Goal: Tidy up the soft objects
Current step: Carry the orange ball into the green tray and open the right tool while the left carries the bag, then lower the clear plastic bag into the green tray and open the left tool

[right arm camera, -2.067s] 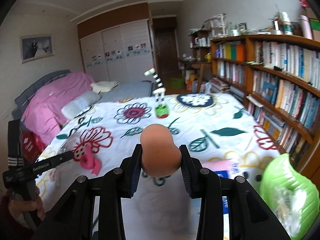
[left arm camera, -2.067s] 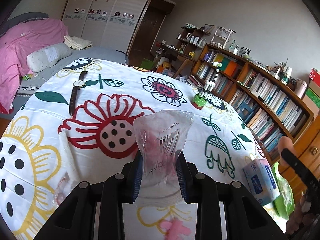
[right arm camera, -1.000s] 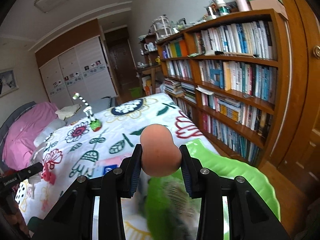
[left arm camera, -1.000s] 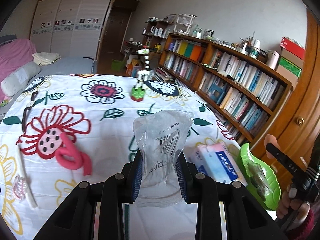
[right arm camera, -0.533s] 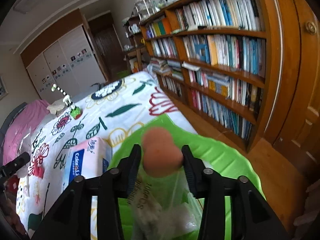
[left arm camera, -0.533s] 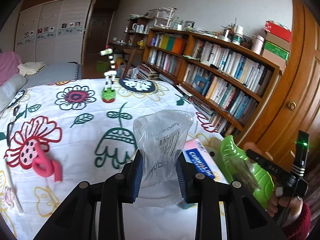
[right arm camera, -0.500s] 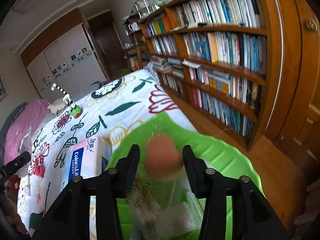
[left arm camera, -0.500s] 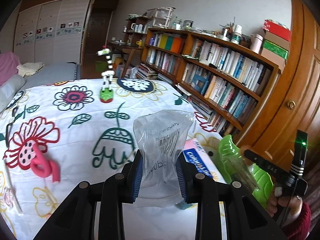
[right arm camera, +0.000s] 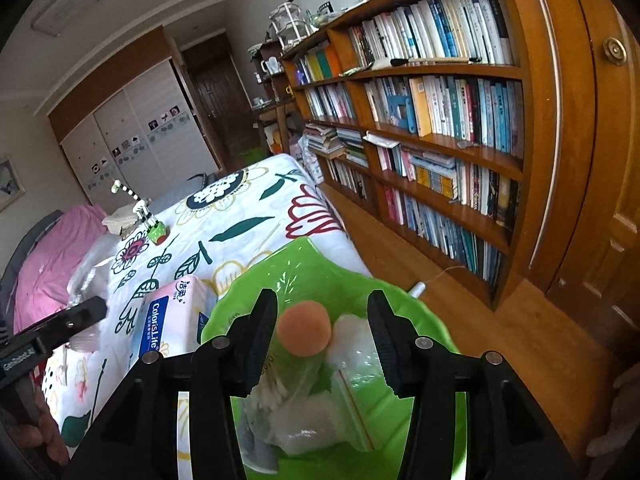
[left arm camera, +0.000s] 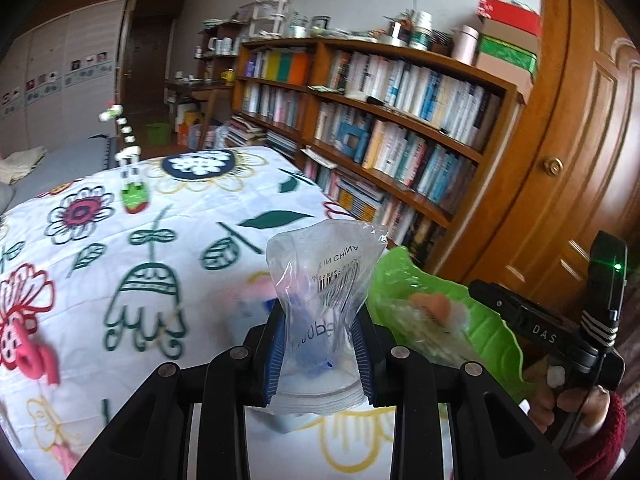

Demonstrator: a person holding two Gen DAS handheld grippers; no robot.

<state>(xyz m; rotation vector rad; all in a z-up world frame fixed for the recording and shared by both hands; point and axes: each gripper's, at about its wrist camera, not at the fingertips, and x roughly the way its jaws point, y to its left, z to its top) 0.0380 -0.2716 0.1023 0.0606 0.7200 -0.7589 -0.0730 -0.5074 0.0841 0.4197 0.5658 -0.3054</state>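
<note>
Through your left wrist camera, the left claw (left arm camera: 320, 344) is clamped on a clear plastic bag (left arm camera: 324, 292) printed with a barcode, its top flaring above the blue-lined fingers (left arm camera: 277, 344). Beyond it lies the floral bedsheet (left arm camera: 160, 240), with a zebra-striped giraffe toy (left arm camera: 128, 160) standing far back and a pink foam piece (left arm camera: 34, 360) at the left edge. To the right sits the green leaf-shaped tray (left arm camera: 492, 340), holding a peach sponge (left arm camera: 430, 305) on crumpled plastic. Your right hand (left arm camera: 576, 404) grips the other tool's handle beside the tray.

Through your right wrist camera, the right claw (right arm camera: 322, 334) stands apart above the tray (right arm camera: 304, 268), fingers clear of the peach sponge (right arm camera: 304, 328), which rests on bagged white items (right arm camera: 312, 412) inside. A pink tissue pack (right arm camera: 172, 320) lies touching the tray's left rim. A bookshelf (right arm camera: 440, 100) lines the wall.
</note>
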